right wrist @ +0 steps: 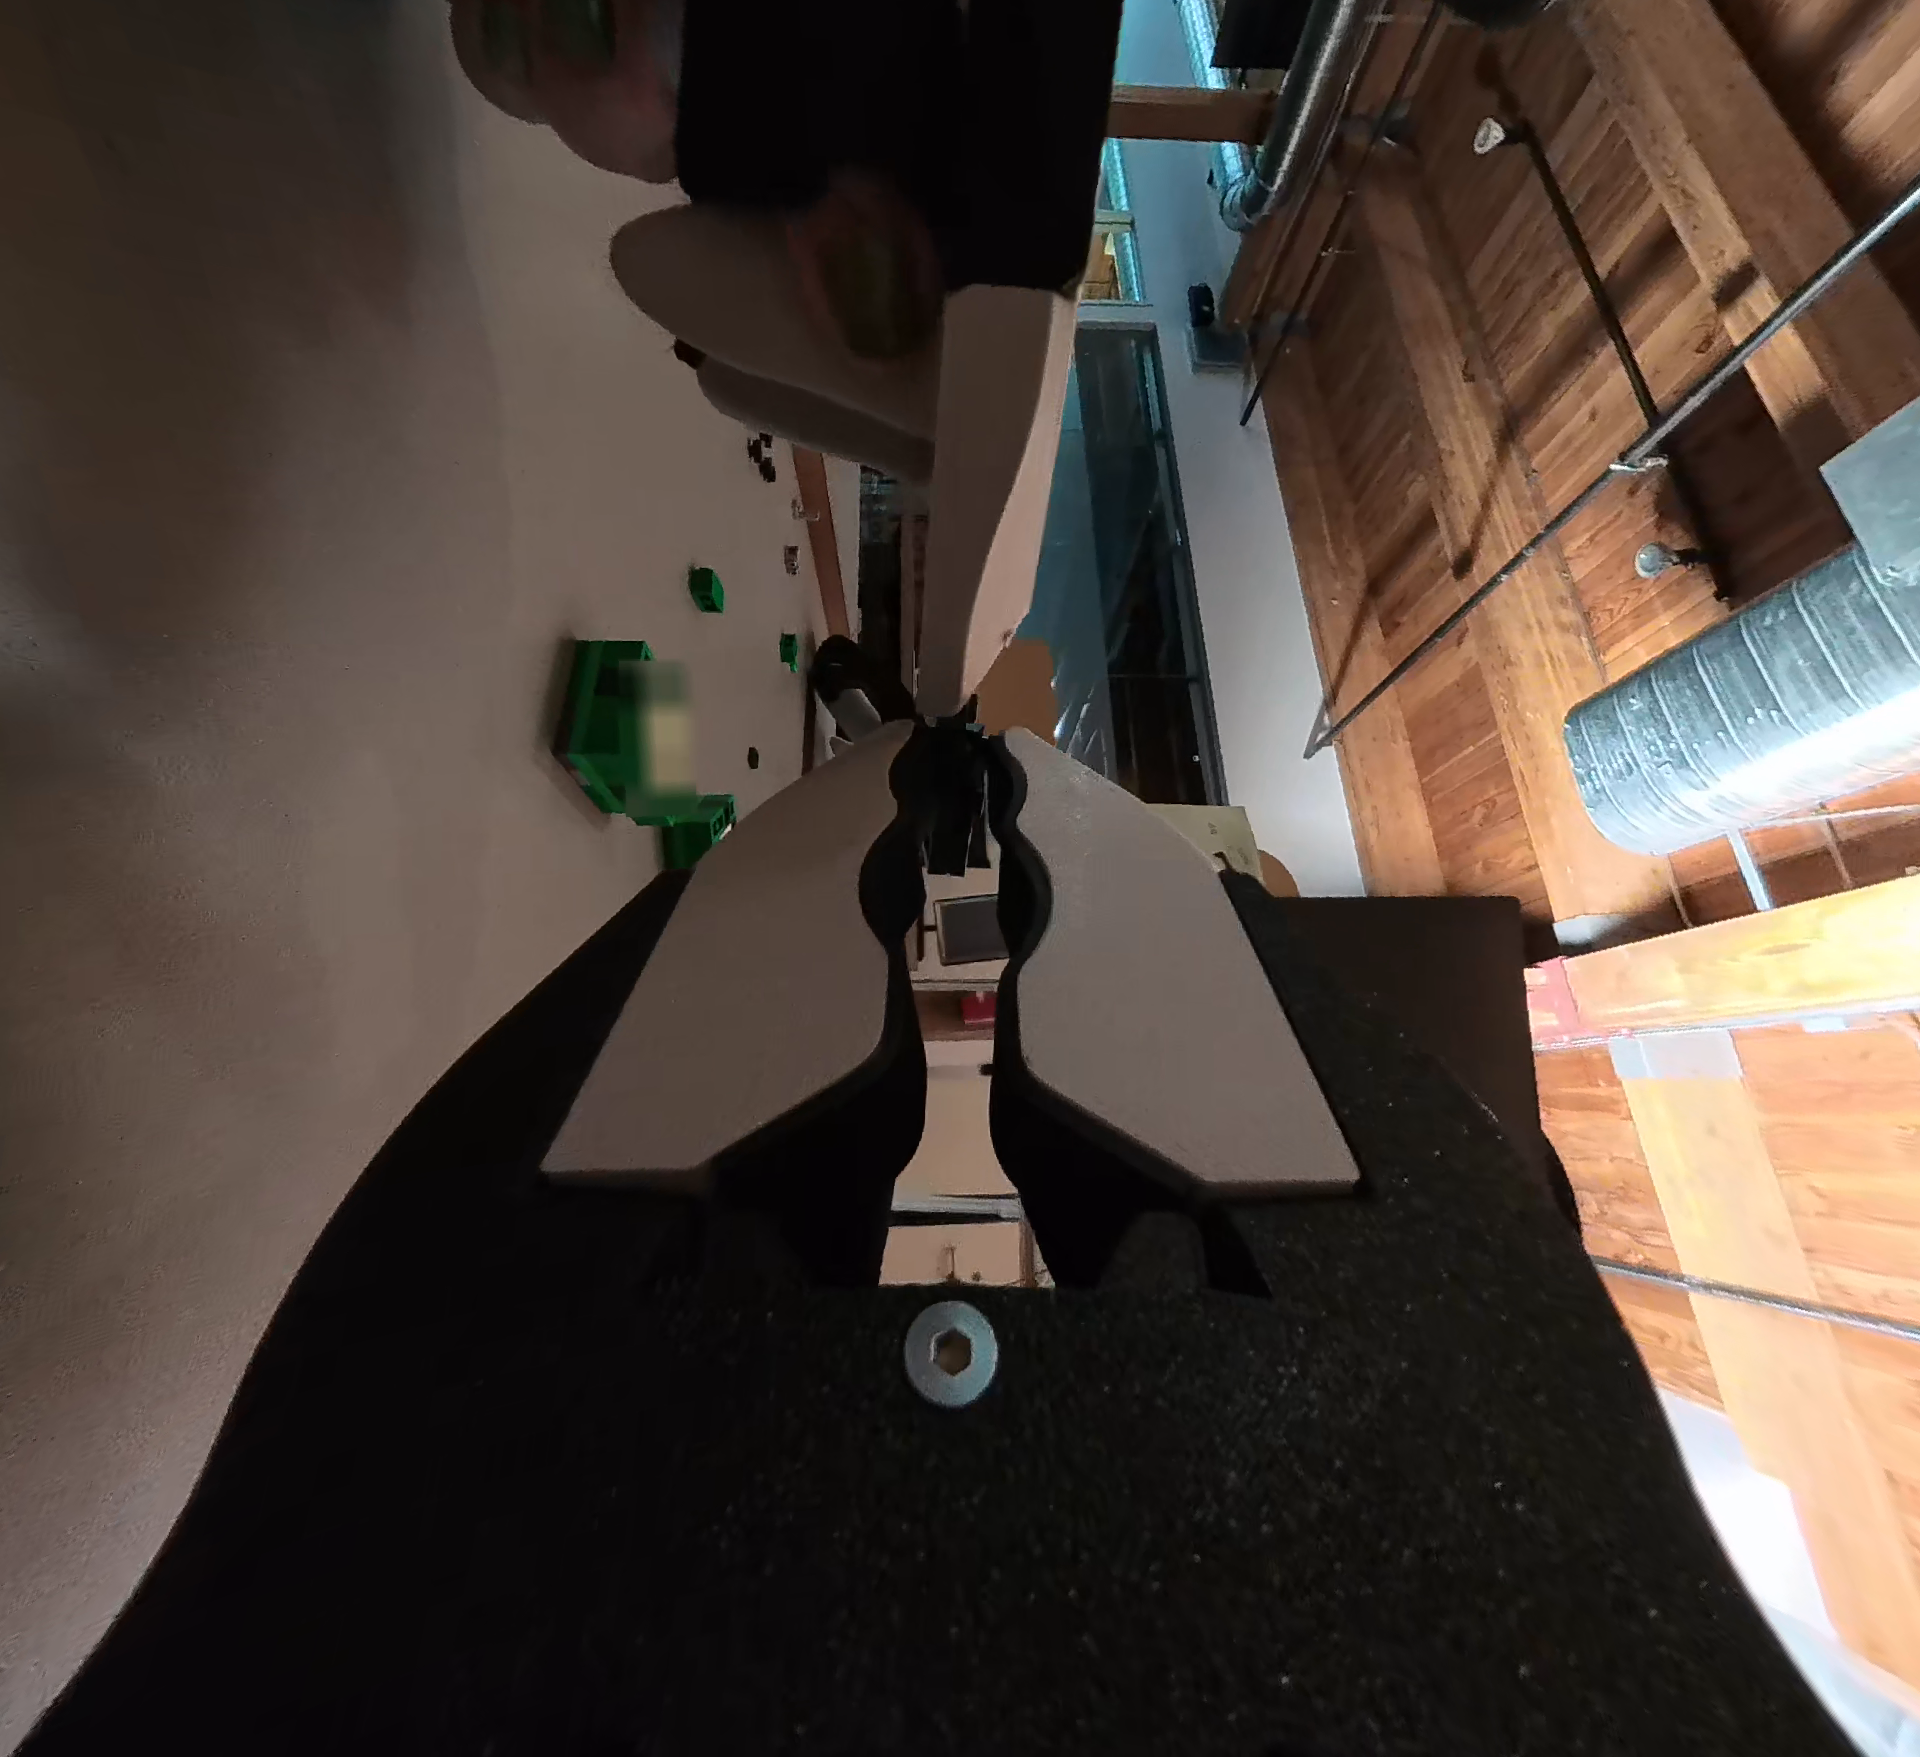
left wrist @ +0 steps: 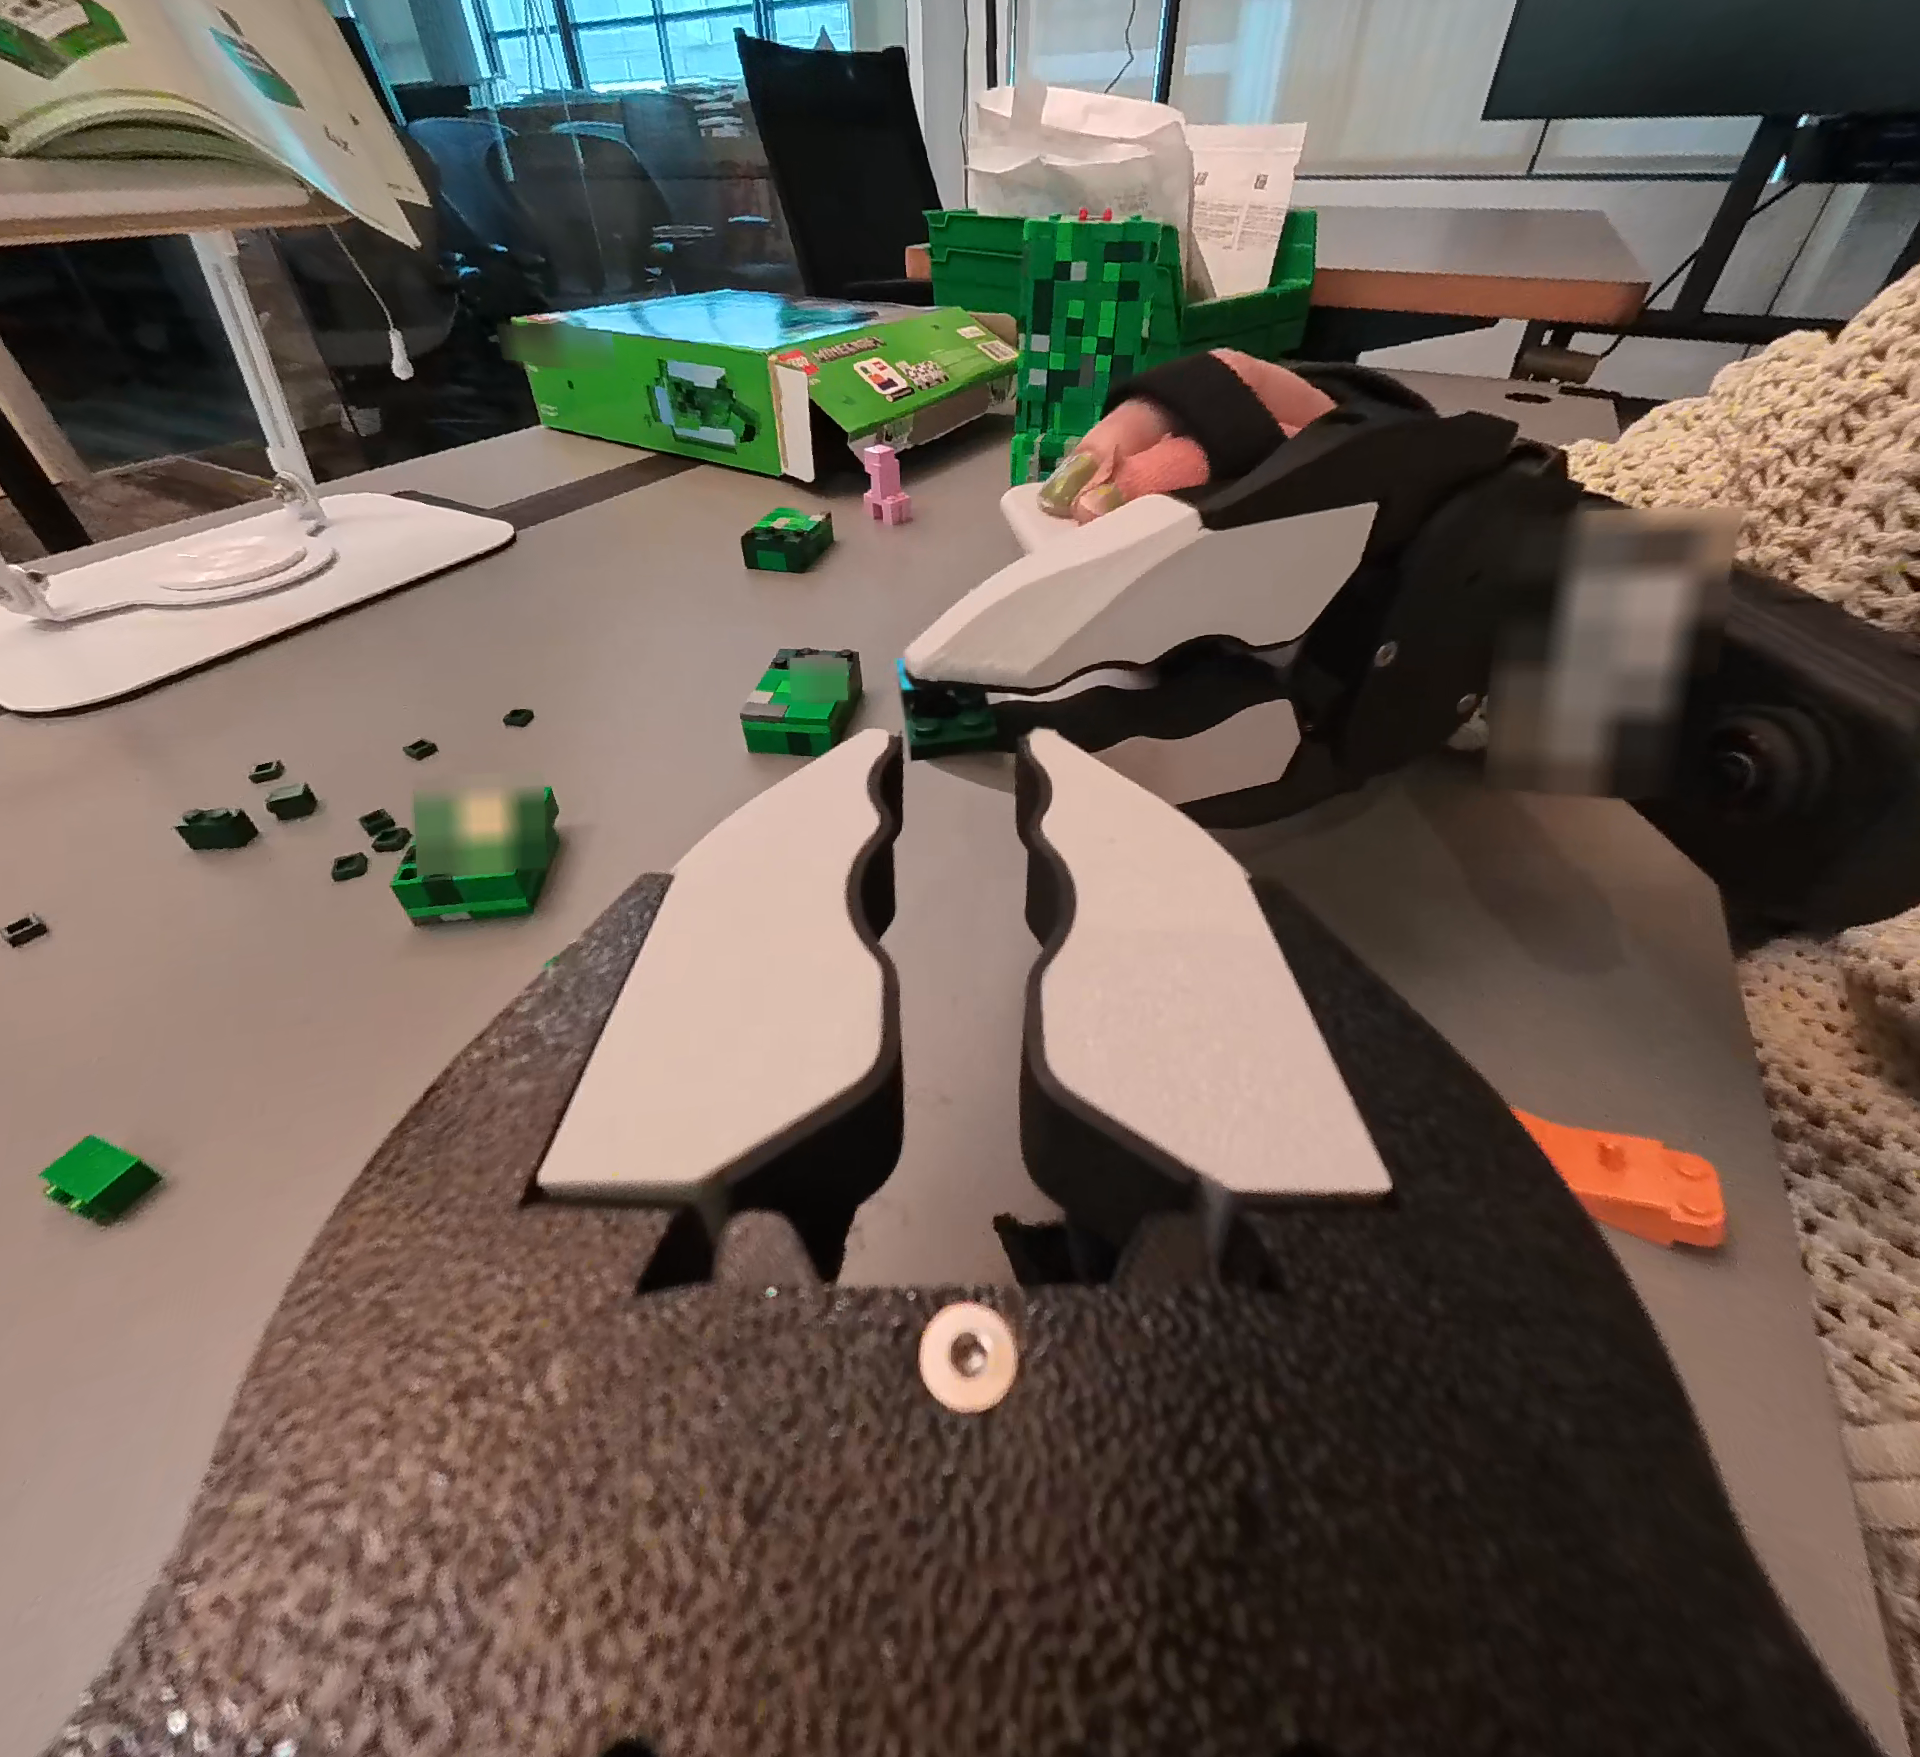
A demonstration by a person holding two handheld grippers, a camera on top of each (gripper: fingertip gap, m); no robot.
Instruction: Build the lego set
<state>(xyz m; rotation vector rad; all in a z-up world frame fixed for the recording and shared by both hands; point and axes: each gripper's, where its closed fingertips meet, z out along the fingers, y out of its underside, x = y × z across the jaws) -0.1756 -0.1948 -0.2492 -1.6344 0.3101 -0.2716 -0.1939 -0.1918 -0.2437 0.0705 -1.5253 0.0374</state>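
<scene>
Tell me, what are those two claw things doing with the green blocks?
A person is building a Lego set with two hand-held grippers. The right gripper is pinching a small dark green piece above the grey table. The left gripper has its tips right at that piece, with the fingers a little apart. Loose green bricks and the set's box lie around.

Left wrist view looks level across the table (left wrist: 312, 1032); right wrist view, rolled sideways, shares its green bricks (right wrist: 623, 731).
</scene>
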